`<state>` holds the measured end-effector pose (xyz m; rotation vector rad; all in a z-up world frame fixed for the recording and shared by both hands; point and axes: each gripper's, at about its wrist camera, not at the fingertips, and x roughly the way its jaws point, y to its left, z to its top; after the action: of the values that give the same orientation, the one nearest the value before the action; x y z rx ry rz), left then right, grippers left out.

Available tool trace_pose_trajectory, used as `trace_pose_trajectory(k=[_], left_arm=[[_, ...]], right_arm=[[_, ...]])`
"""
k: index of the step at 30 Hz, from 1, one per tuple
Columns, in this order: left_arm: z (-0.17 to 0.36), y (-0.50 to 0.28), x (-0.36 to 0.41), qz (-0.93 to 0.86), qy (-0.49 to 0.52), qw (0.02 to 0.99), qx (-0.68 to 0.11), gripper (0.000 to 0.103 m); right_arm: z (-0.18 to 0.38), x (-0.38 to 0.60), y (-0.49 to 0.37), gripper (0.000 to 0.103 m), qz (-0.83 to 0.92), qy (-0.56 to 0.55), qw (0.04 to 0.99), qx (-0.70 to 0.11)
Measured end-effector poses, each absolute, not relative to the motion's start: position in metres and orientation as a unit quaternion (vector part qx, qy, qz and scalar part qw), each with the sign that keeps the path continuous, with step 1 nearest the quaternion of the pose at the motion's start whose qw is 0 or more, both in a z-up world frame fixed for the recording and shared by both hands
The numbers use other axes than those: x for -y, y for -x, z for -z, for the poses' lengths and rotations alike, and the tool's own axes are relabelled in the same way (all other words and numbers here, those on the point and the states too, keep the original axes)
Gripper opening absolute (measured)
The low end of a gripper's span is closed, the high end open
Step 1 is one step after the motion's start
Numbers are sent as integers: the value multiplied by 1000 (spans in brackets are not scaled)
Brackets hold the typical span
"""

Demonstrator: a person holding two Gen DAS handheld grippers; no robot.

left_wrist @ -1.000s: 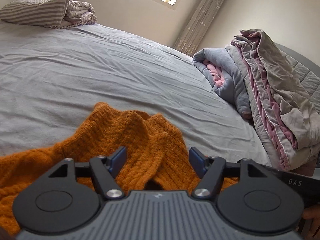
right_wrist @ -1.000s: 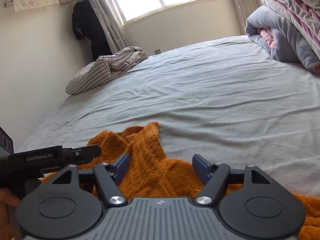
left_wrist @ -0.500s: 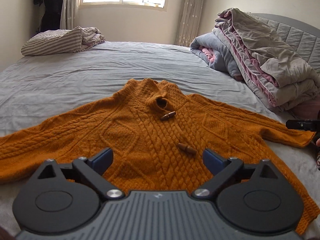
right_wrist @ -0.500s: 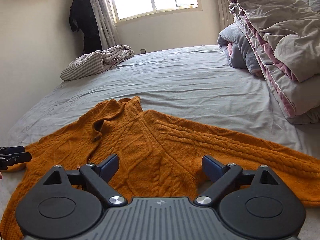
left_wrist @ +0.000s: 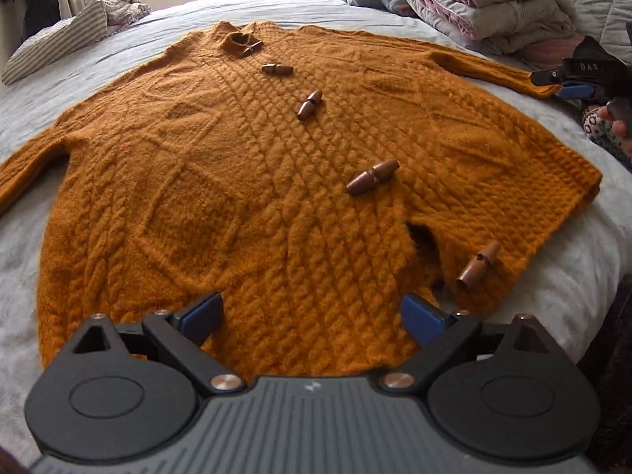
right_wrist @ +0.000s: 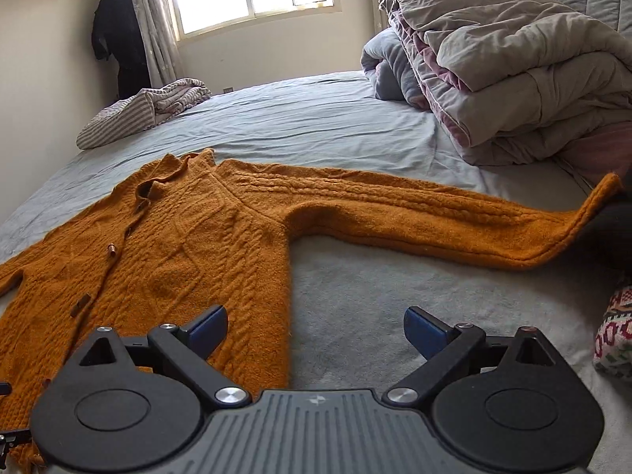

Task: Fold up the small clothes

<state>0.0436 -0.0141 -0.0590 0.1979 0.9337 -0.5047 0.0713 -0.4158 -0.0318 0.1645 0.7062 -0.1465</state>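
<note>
An orange cable-knit cardigan [left_wrist: 245, 166] with brown toggle buttons [left_wrist: 371, 177] lies flat, front up, on the grey bed sheet [left_wrist: 23, 245], sleeves spread. My left gripper [left_wrist: 312, 314] is open and empty above the cardigan's hem, near the bottom opening. My right gripper [right_wrist: 316, 326] is open and empty over the cardigan's right side edge [right_wrist: 252, 276], below the outstretched right sleeve [right_wrist: 434, 217]. The right gripper also shows in the left wrist view [left_wrist: 565, 83], by the sleeve cuff.
A pile of folded quilts [right_wrist: 505, 79] stands at the right by the headboard. A striped blanket [right_wrist: 146, 112] lies at the far left of the bed. A patterned cloth [right_wrist: 616, 339] shows at the right edge. The bed's edge [left_wrist: 600, 308] runs at right.
Both grippers have pulled back from the collar to the hem side. The cardigan, bunched a second ago, now lies spread flat with both sleeves out. Jaws stayed open.
</note>
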Motion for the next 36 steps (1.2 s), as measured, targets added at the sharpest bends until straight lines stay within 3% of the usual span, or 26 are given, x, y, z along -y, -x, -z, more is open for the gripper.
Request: trace_pose_trajectory(k=[12,22,26,31,34,36], left_arm=[[-9,-110,27,185,-39,914,-360,102],[34,-164,48,141,-17,911,-387,102],[50,-173,39,129,-6,905,-405,102],[58,-183,25,117,13,902,-416,102],[60,-189,15,110,27,901,-418,102],[60,-195,8,103,37,902,-417,102]], right_arm=[[34,497,-71,99,220,-129,930,-265],[69,539,-101,98,288,-224,899,-243],[82,547,-120,93,338,-234,879,-240],[88,570,-128,70,393,-281,850,-208],[86,576,-132,48,416,-289,836,-209],[79,574,-138,25,407,-280,843,-214]])
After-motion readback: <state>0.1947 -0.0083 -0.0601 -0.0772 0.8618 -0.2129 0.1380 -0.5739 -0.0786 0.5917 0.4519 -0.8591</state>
